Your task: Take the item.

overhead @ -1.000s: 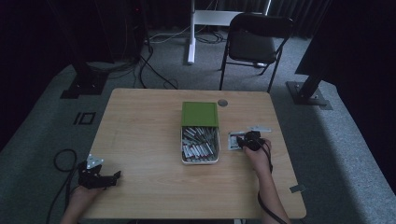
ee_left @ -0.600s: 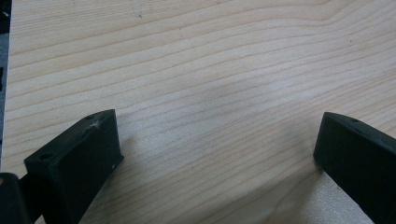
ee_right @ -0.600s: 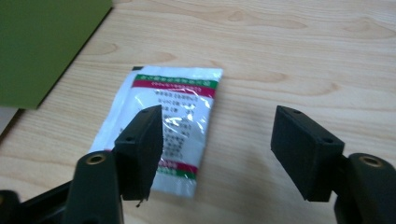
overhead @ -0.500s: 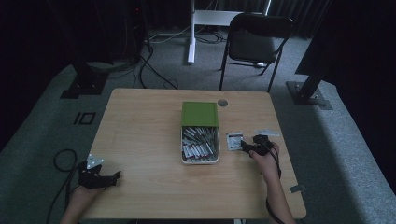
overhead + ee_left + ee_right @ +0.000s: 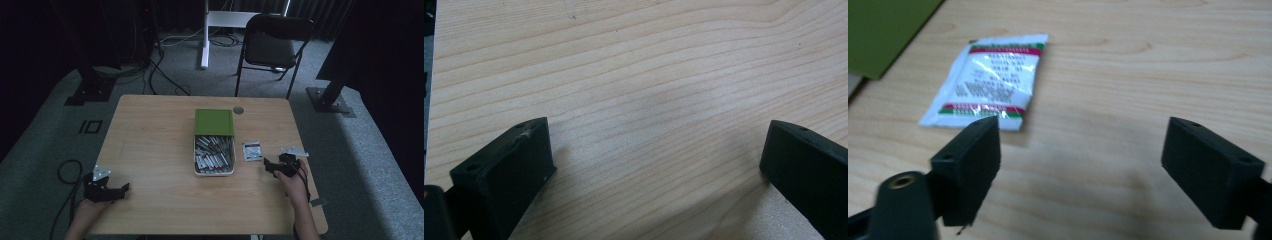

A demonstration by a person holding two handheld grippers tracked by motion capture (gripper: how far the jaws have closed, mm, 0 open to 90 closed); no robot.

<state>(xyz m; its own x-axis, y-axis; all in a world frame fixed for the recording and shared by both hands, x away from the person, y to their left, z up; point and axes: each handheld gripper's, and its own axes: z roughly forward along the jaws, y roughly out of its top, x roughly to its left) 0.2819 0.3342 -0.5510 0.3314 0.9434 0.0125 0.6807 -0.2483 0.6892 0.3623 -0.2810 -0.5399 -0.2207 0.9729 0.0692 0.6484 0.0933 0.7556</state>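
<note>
We see the right gripper point(image 5: 272, 167) held by the right hand point(image 5: 291, 181) near the right edge of the table, to the right of the open box, its jaws spread wide with nothing between them. In the right gripper view point(image 5: 1080, 170) the two black jaws stand well apart over bare wood, and the small packet point(image 5: 988, 80) lies just beyond the left-hand jaw, flat on the wood, apart from both jaws. The left gripper point(image 5: 120, 190) rests at the table's near left corner, well away from the box, with the left hand point(image 5: 87, 210) behind it; its jaws are likewise spread, and in the left gripper view point(image 5: 656, 165) they frame plain wood grain and hold nothing.

From there we go by size. The wooden table point(image 5: 150, 135) carries everything. Beyond its far edge, behind the box, a dark folding chair point(image 5: 272, 45) stands on the grey floor. The box point(image 5: 214, 155) sits about mid-table: a white tray packed with many small silvery packets, with its green lid point(image 5: 214, 122) lying at the far end, touching the tray. A corner of that green lid point(image 5: 883, 30) shows at the upper left of the right gripper view.

Just right of the box lies the white packet point(image 5: 252, 151) with red and green bands, flat and apart from the tray. Farther right of the box, near the table's edge, lies a thin pale strip point(image 5: 294, 151), just beyond the right gripper. A small round grey disc point(image 5: 238, 110) sits just off the lid's far right corner.
</note>
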